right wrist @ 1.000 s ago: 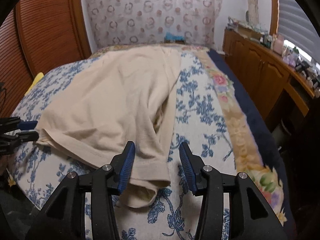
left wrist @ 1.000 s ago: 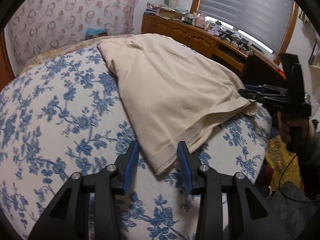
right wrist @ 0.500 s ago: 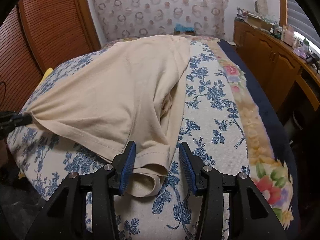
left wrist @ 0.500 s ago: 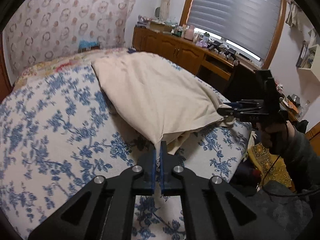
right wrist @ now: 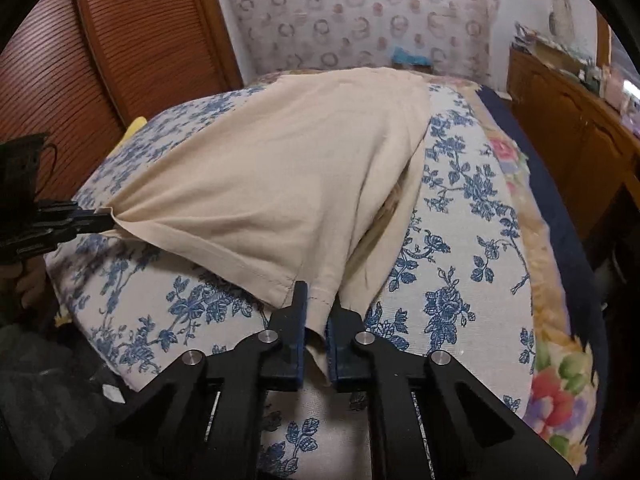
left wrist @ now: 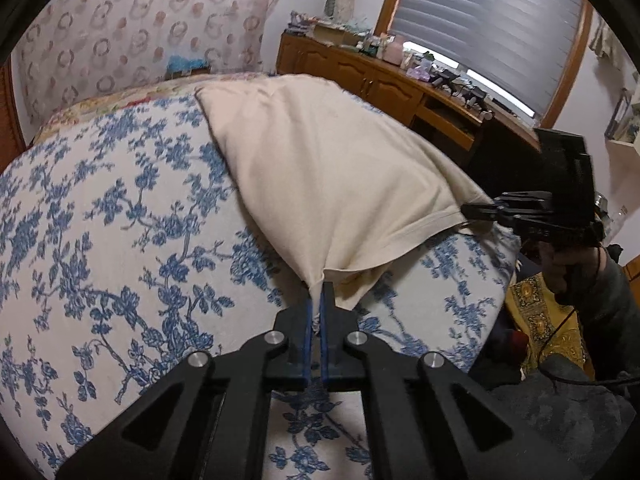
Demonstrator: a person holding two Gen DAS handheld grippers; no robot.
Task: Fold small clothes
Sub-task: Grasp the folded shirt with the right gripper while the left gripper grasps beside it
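Garment (left wrist: 332, 184), beige and hemmed, lay on the bed (left wrist: 100, 240) in the left wrist view, spread from the upper centre of the frame down toward the lower centre. The left tool (left wrist: 318, 304) was closed on one hem corner at lower centre, with cloth pinched between its blue pads (left wrist: 307, 336). The cloth rose from that corner in a taut tent over the blue-flowered bedcover. At the right of the frame the right tool (left wrist: 474, 211) met the other hem corner, held by a hand (left wrist: 568, 268); at that range its grip could not be judged. A wooden cabinet (left wrist: 360, 76) stood under a shuttered window (left wrist: 488, 20) at upper right.

In the right wrist view the garment (right wrist: 280, 176) filled the centre of the frame, running from the headboard end at top centre down to the lower centre. The right tool (right wrist: 316, 304) was clamped on a bunched hem corner at lower centre, its fingers drawn close with a thick fold of cloth between them. At the left edge the left tool (right wrist: 102, 222) held the opposite corner, the hem stretched between the two. A slatted wooden door (right wrist: 120, 40) occupied the upper left.
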